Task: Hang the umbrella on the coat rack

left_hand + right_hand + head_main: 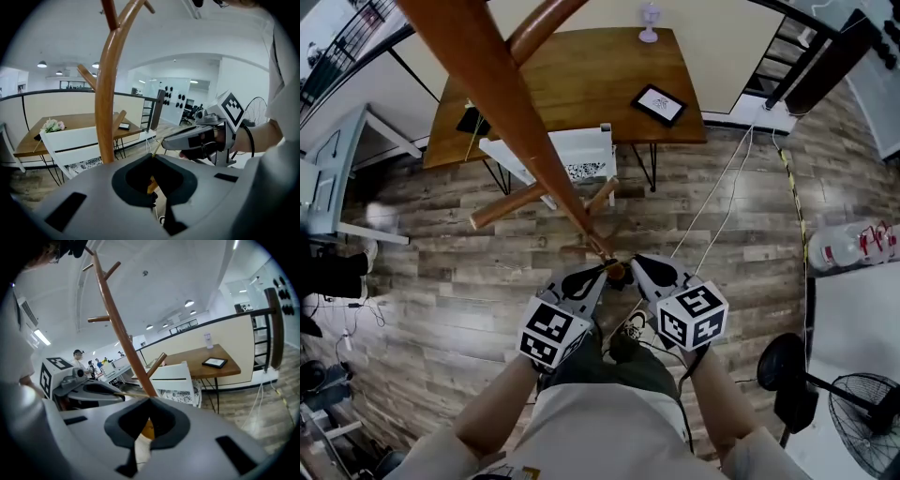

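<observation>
Left tool [602, 271] and right tool [637, 263] clamp the umbrella's cord [130, 394], stretched sideways between them.

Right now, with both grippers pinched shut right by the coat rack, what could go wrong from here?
1. The left gripper and right gripper each pinch only a thin yellow cord at the jaw tips. It could slip free, and whatever hangs from it would drop.
2. The coat rack pole stands close in front of both grippers. Lifting toward a peg higher up could knock the pole and rock the rack.
</observation>
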A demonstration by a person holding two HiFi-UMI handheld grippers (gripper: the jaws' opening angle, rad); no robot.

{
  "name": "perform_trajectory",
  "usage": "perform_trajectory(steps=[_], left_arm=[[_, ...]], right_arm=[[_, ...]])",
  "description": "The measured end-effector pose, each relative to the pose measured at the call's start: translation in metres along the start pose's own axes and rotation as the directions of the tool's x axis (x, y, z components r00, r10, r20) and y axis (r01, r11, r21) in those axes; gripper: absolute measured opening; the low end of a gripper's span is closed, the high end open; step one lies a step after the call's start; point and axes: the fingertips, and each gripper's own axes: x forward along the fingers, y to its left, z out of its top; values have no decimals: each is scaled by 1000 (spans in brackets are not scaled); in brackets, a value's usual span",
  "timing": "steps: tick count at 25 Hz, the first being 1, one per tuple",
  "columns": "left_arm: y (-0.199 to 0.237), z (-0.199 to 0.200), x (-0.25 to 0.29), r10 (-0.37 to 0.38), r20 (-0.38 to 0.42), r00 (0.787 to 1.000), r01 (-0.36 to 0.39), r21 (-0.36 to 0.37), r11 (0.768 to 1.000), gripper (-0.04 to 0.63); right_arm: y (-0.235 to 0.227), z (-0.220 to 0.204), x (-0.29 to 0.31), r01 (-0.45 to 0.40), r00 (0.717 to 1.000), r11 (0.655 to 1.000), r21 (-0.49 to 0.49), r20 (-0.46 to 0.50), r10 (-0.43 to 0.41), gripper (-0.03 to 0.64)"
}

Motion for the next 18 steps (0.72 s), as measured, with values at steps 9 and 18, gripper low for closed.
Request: perform_trajectory(steps=[9, 18], left_arm=[[38, -41, 42, 32, -12, 999, -33, -96, 995, 0], [68, -79, 66, 50, -16, 999, -51, -100, 994, 0]], right_arm=[[-34, -32, 52, 5, 999, 1000, -8, -32, -6, 5], [-50, -63, 99, -30, 999, 994, 102, -10, 31, 5]])
